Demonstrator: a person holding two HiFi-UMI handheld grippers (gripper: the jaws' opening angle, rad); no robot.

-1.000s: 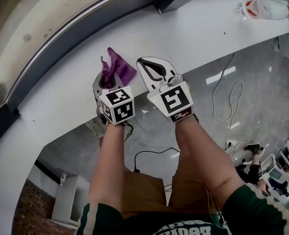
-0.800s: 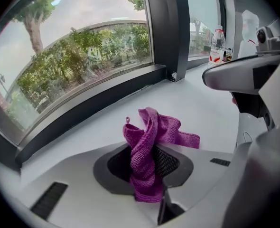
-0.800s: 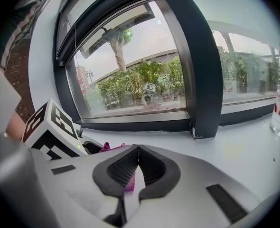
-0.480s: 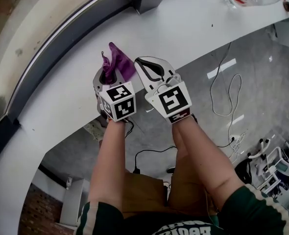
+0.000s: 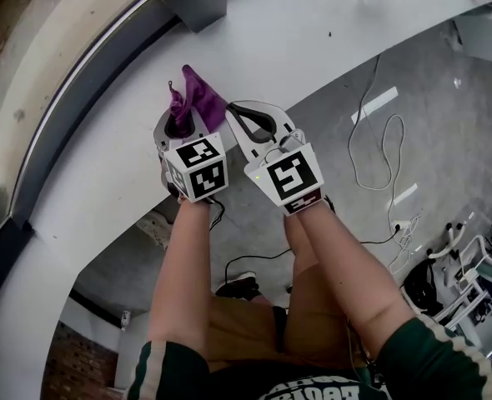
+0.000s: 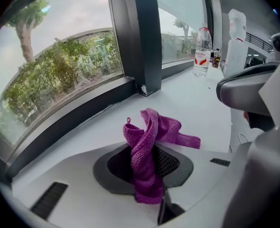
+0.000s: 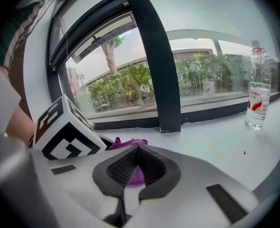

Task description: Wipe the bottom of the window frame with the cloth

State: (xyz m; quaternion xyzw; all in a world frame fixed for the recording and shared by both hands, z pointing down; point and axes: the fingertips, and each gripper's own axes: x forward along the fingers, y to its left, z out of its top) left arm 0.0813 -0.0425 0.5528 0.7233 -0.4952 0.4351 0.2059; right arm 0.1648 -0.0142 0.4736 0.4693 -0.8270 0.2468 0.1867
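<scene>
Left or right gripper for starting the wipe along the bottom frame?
Left, most likely. The left gripper is shut on the purple cloth and sits on the side nearer the dark bottom frame rail. The right gripper is shut on nothing beside it.

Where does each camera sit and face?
Head view: on the person's head, looking steeply down on sill, forearms, left gripper, right gripper.
Left gripper view: rides the left gripper, faces the window frame; jaws clamp the cloth.
Right gripper view: rides the right gripper, faces the window frame; jaws together, empty.
Shared by gripper views: cloth, bottle.
</scene>
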